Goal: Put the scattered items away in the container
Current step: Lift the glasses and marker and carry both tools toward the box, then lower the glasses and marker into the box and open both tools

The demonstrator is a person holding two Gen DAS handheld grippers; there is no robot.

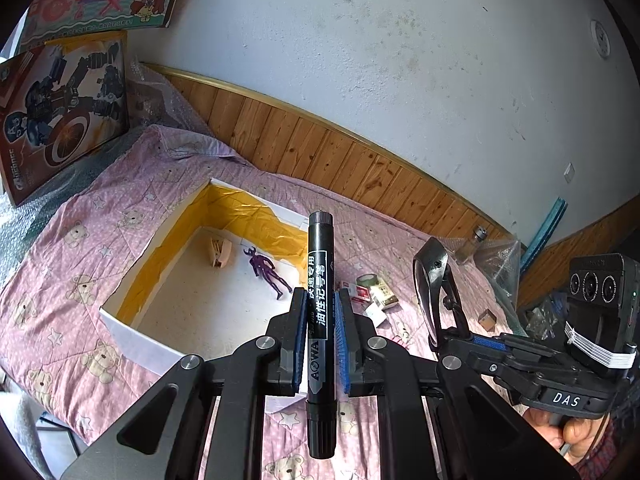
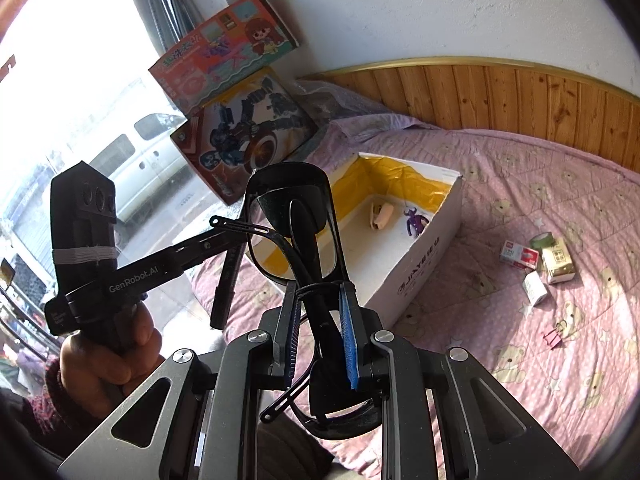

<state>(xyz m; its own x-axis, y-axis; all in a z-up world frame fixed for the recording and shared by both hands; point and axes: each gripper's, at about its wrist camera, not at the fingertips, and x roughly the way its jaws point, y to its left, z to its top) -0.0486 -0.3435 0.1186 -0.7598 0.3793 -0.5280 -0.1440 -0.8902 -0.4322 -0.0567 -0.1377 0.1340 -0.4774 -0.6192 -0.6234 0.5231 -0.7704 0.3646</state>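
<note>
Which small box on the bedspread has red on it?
The flat white-and-red box, leftmost of the cluster, nearest the container; the other two are gold and plain white.

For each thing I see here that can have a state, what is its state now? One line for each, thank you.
left tongs: shut on the marker
marker: capped, held upright above the box
right tongs: shut on the glasses
glasses: folded, held in the air
box: open, holding a clip and a purple figure
clip: lying in the box
purple figure: lying flat in the box
small packets: loose on the bed cover
</note>
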